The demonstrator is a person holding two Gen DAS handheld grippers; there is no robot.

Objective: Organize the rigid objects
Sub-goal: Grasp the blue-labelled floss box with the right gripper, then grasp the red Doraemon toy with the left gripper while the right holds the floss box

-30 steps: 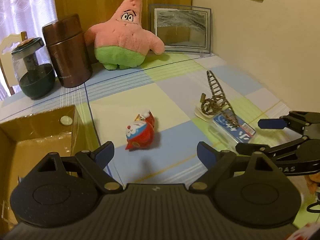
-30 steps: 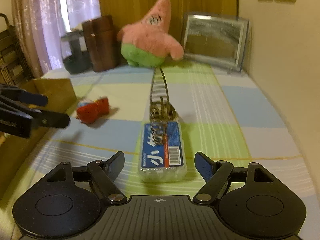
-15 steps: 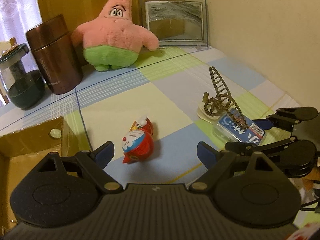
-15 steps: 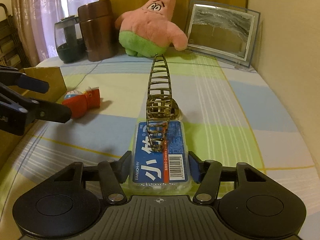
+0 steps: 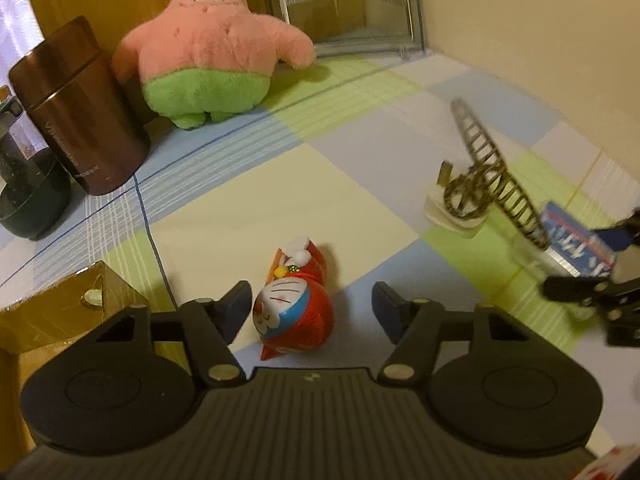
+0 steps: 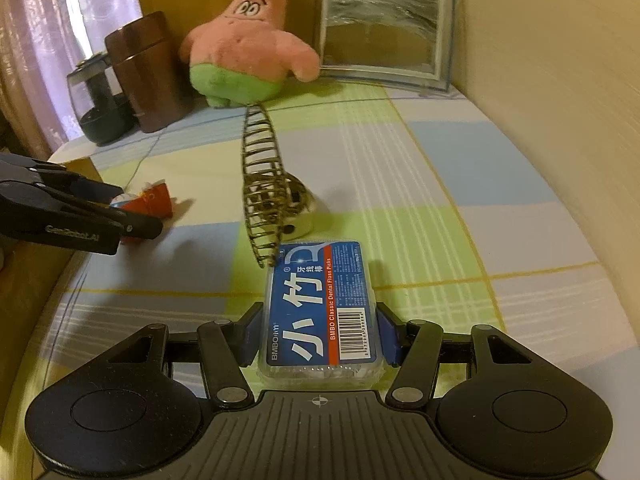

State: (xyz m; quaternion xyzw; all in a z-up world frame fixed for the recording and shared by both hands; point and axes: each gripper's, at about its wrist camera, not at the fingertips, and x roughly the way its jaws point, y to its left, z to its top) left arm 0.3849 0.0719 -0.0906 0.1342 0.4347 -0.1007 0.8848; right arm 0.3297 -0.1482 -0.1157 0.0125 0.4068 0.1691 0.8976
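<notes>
On the checked cloth point(image 5: 248, 200), the red cat figurine point(image 5: 294, 312) is straddled by the closing left gripper point(image 5: 312, 304) (right pad not yet touching). The floss-pick box point(image 6: 320, 304) is clamped by the right gripper point(image 6: 318, 334).

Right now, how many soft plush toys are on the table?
1: the pink star plush stands at the table's far end, between the brown canister and the framed picture. None seems hidden.

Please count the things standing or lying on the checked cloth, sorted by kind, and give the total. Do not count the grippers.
Soft toys: 1, the pink star plush
Small figures: 1, the red cat figure
Containers: 3, brown canister, dark jar, floss pick box
Metal models: 1, wire tower
Frames: 1, glass frame
Cardboard boxes: 1
Total: 8
</notes>
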